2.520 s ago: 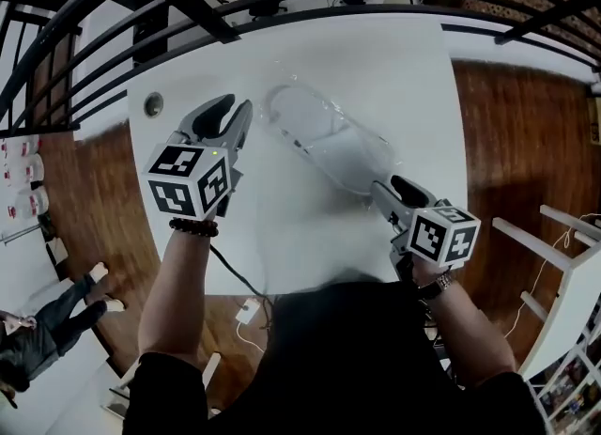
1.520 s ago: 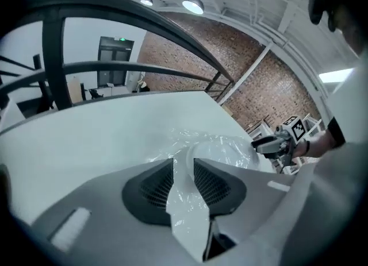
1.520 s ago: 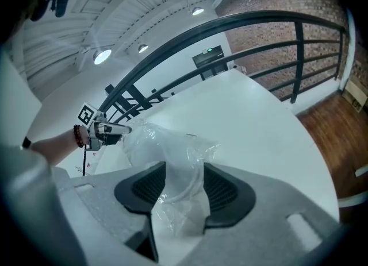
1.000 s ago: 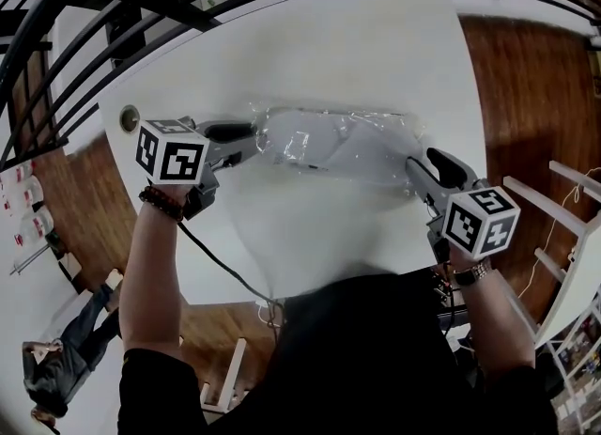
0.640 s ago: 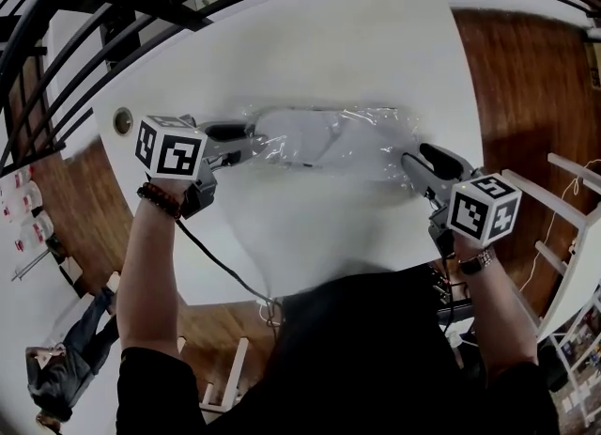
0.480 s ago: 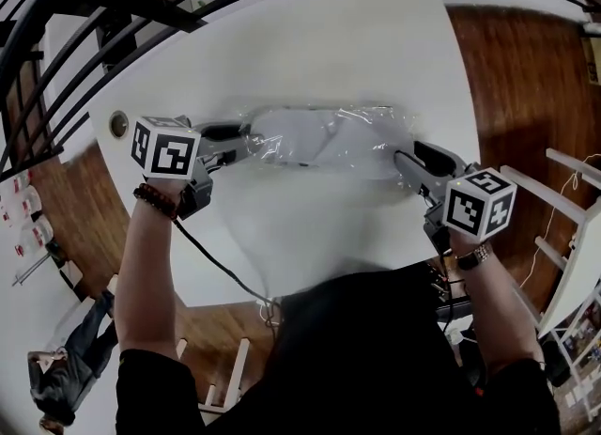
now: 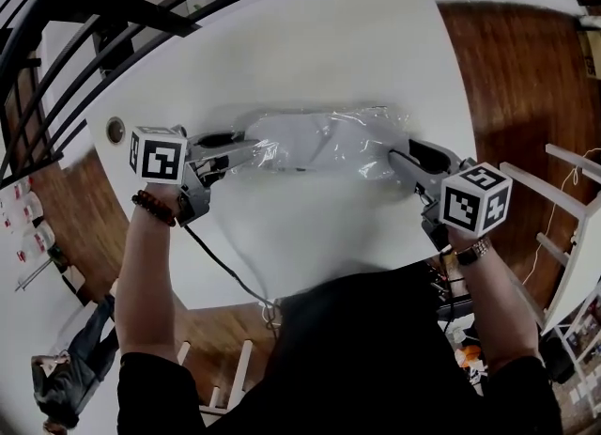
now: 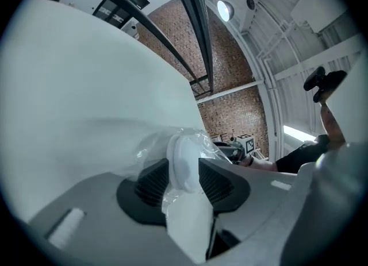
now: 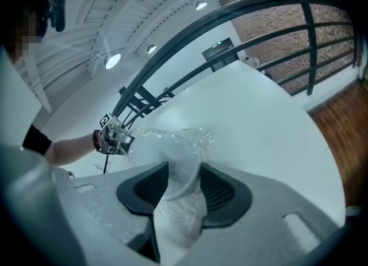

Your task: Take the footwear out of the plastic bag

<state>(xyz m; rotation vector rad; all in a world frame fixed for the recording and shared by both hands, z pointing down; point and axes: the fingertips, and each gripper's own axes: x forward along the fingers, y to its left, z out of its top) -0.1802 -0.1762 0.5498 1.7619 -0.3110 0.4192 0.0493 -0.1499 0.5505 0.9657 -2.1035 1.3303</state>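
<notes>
The left gripper [image 7: 252, 149] (jaws just eased wider) and right gripper [image 7: 394, 156] (jaws just narrowed) each clamp one end of the footwear [image 7: 300, 137] through its plastic bag [image 7: 364, 132] on the table [image 7: 310, 48], apparently bracing it for extraction.

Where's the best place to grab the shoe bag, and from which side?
Probably a short end of the plastic bag, coming in level from the side. It lies flat and long across the table, and the white footwear fills its middle, so each end offers a narrow bit to pinch.
</notes>
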